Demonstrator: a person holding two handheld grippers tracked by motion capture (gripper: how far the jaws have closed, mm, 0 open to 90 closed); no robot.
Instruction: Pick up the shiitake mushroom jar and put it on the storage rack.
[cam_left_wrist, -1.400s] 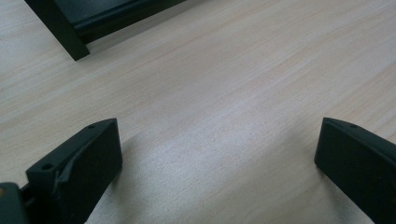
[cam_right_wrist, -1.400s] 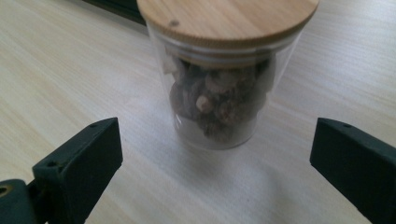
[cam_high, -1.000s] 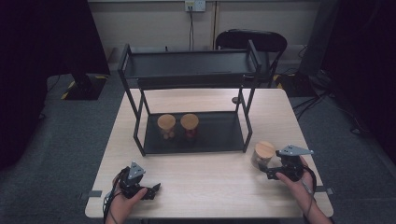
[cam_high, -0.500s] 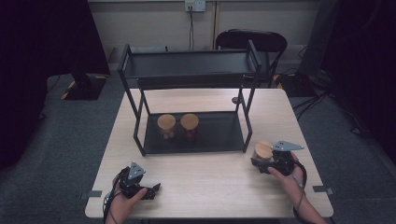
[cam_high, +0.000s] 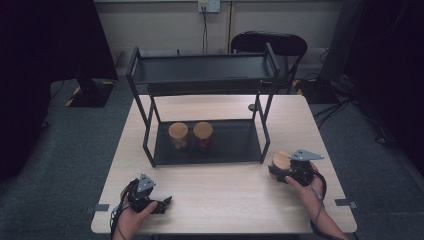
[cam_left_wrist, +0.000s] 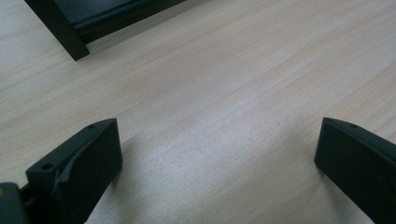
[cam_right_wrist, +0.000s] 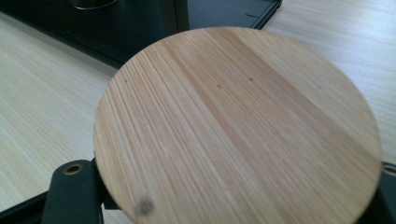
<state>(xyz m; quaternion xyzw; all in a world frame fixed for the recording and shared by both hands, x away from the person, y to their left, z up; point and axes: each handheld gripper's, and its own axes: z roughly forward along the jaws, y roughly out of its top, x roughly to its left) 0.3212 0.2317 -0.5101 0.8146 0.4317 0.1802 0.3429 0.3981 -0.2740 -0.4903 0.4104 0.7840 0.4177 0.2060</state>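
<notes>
The right gripper (cam_high: 281, 170) has just squeezed its jaws onto a jar with a wooden lid (cam_right_wrist: 236, 126), near the table's (cam_high: 225, 210) right edge, just beside the black shelf rack's (cam_high: 200, 75) leg. The left gripper (cam_high: 159, 204) sits with jaws spread wide over bare table.

You are working in what is looking like a lab or test room: grey carpet (cam_high: 60, 150), dark curtains (cam_high: 45, 45), a wall socket (cam_high: 208, 5) at the far wall, a lone wooden surface (cam_high: 225, 200).
</notes>
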